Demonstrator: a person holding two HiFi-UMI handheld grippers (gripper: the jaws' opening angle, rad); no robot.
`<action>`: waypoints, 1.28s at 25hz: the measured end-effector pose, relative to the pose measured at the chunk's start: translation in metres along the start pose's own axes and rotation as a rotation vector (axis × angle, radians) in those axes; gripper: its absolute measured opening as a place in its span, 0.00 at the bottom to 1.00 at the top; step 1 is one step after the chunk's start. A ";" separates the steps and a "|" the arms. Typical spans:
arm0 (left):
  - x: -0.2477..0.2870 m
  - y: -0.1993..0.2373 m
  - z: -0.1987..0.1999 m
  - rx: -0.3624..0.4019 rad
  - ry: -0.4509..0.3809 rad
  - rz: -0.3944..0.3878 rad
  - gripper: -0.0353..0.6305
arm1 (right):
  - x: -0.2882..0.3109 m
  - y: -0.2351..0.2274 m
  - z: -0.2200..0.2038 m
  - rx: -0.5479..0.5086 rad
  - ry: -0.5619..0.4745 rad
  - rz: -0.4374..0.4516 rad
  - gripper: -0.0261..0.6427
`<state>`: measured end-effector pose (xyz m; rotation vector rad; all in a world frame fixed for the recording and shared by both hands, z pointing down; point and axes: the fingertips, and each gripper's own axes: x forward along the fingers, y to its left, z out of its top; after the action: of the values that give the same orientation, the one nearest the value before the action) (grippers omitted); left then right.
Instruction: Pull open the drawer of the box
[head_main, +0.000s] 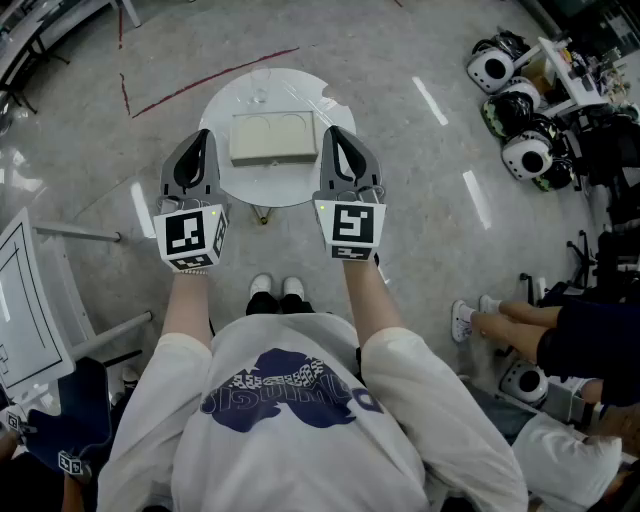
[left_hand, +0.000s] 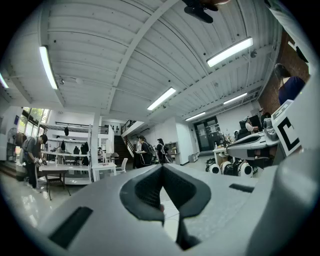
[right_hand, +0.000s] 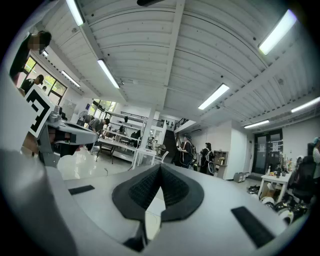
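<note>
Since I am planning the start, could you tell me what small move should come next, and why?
Probably tip the right gripper down toward the box on the round table: it and the left gripper are shut, empty and pointing level, facing the room.

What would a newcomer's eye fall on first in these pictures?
A beige box sits on a small round white table, seen from above. The left gripper and the right gripper, both shut and empty, flank it on either side.
</note>
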<state>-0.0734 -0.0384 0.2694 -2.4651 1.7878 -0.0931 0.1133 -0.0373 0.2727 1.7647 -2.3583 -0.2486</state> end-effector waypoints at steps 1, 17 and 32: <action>0.000 -0.001 0.000 0.000 -0.001 0.001 0.06 | -0.001 0.000 0.000 -0.004 -0.001 0.002 0.03; -0.006 -0.008 0.002 0.000 0.013 0.031 0.06 | -0.006 -0.003 -0.002 -0.043 0.004 0.037 0.03; -0.046 0.023 -0.047 -0.215 0.206 0.172 0.07 | -0.026 -0.027 -0.019 0.228 -0.076 0.210 0.05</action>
<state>-0.1147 -0.0040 0.3135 -2.5077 2.1954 -0.1543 0.1499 -0.0201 0.2832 1.6038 -2.6957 -0.0166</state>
